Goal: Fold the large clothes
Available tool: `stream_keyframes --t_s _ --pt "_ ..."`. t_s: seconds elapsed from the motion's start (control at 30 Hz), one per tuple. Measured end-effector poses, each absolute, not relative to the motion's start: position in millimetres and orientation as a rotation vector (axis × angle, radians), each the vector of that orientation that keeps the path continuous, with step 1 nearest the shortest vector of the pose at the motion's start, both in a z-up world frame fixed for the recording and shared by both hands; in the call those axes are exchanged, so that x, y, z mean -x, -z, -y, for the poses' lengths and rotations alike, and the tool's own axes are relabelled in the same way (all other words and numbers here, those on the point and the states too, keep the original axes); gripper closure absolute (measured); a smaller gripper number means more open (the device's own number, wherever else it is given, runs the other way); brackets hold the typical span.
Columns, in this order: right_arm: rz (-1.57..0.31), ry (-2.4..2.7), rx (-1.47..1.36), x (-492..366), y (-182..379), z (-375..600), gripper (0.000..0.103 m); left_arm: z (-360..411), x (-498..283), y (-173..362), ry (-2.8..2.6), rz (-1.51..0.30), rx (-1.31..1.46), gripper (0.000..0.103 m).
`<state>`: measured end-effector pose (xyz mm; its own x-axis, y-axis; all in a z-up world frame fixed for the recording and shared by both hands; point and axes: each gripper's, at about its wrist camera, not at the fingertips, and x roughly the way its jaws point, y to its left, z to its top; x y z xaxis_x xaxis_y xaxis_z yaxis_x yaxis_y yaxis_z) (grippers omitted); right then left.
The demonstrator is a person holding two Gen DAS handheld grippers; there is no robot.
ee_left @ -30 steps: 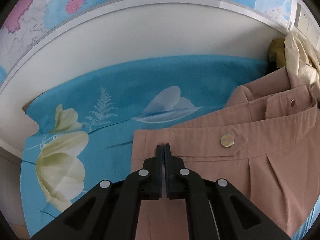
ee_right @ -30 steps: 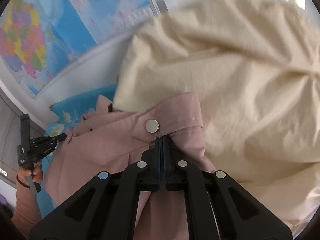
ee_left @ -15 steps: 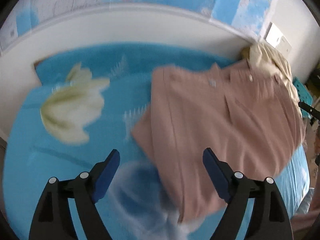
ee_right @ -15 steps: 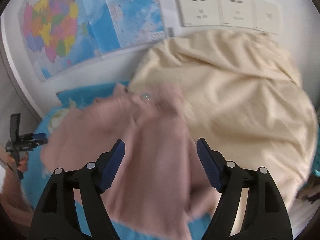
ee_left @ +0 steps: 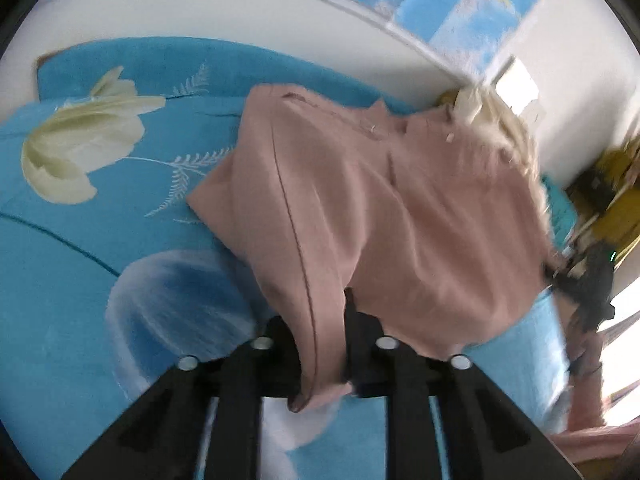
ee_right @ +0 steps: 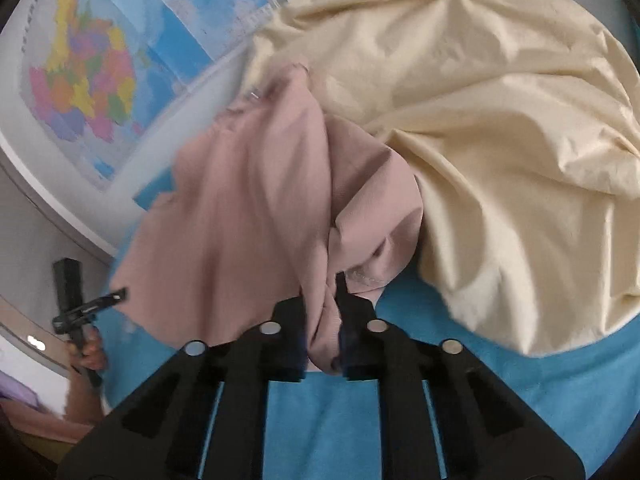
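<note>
Left wrist view shows the largest thing first: a bed (ee_left: pixel 60 280) under a blue flowered sheet, spreading ahead of the left gripper (ee_left: pixel 322 344) and to both sides of it. On that sheet lie the pink trousers (ee_left: pixel 380 208), waistband at the far end near the wall, the near end running back into the gripper. Its jaws have just been closing, and a fold of the trouser hem now sits pinched between them. Right wrist view gives the same story from the other side — the right gripper (ee_right: pixel 322 320) has also just been closing, and it now nips a bunched edge of the trousers, while a cream cloth (ee_right: pixel 480 160) is heaped ahead and to its right, touching the pink fabric at its far edge. Off to the far left of that gripper a hand grips the handle of the other tool. Maps (ee_right: pixel 88 80) hang on the wall beyond. As for progress, I judge the garment laid out and both near corners taken up, so the fold itself looks not yet made — the hem end likely has to be carried toward the waistband and laid flat, and any further halving would remain after that.
</note>
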<state>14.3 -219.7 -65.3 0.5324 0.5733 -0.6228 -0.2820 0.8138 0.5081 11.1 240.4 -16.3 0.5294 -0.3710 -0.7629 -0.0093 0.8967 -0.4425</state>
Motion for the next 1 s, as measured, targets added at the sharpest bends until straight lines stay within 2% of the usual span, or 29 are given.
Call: stream_keyframes --t_s 0.07,0.23,0.33,0.4,0.43,0.47,0.5,0.57,0.67,0.7,0.77,0.83,0.87,0.9,0.97,1.0 --pt "-0.820 -0.617 -0.458 3.9 44.7 232.4 0.097 -245.7 -1.5 1.1 0.247 -0.976 0.468 0.093" --pt "-0.734 -0.663 -0.444 44.9 11.9 250.5 0.098 -254.2 35.6 -39.9 0.277 -0.917 0.478 0.094" --pt "-0.832 -0.582 -0.433 40.9 37.8 257.6 0.095 -259.9 45.7 -24.5 0.256 -0.972 0.472 0.093" --pt "-0.920 -0.516 -0.409 32.0 63.5 259.7 0.091 -253.5 43.2 4.9 0.203 -1.081 0.410 0.088" --pt "-0.954 -0.454 -0.355 28.0 74.1 256.9 0.087 -249.8 42.5 15.3 0.171 -1.112 0.371 0.078" --pt "-0.959 -0.421 -0.346 25.9 78.3 259.2 0.077 -251.2 43.6 17.0 0.145 -1.107 0.358 0.064" --pt "-0.953 -0.394 -0.338 26.3 77.7 260.8 0.069 -252.9 45.2 14.8 0.117 -1.090 0.350 0.059" --pt "-0.892 -0.344 -0.297 34.0 64.1 265.1 0.062 -258.5 49.8 1.2 0.103 -1.031 0.350 0.048" --pt "-0.787 -0.393 -0.211 49.6 39.1 256.4 0.037 -256.0 52.2 -15.1 0.088 -0.977 0.276 0.031" --pt "-0.770 -0.409 -0.184 50.9 36.0 250.3 0.036 -252.3 49.2 -17.8 0.098 -0.973 0.254 0.030" --pt "-0.786 -0.421 -0.121 41.5 38.2 232.5 0.038 -242.3 40.1 -17.1 0.136 -0.979 0.239 0.029" --pt "-0.823 -0.422 -0.086 25.5 48.3 218.5 0.050 -229.7 29.6 -11.3 0.148 -0.998 0.201 0.029" --pt "-0.841 -0.435 -0.088 15.4 54.1 211.2 0.072 -222.1 21.7 -4.7 0.144 -1.015 0.167 0.034" --pt "-0.853 -0.428 -0.081 10.8 58.9 207.5 0.096 -218.9 17.1 1.8 0.141 -1.024 0.144 0.042" --pt "-0.858 -0.431 -0.096 -1.9 57.1 208.1 0.098 -219.5 9.8 7.3 0.128 -1.042 0.139 0.078" --pt "-0.848 -0.434 -0.116 -3.1 52.2 211.5 0.099 -222.3 6.1 6.5 0.124 -1.039 0.161 0.085"
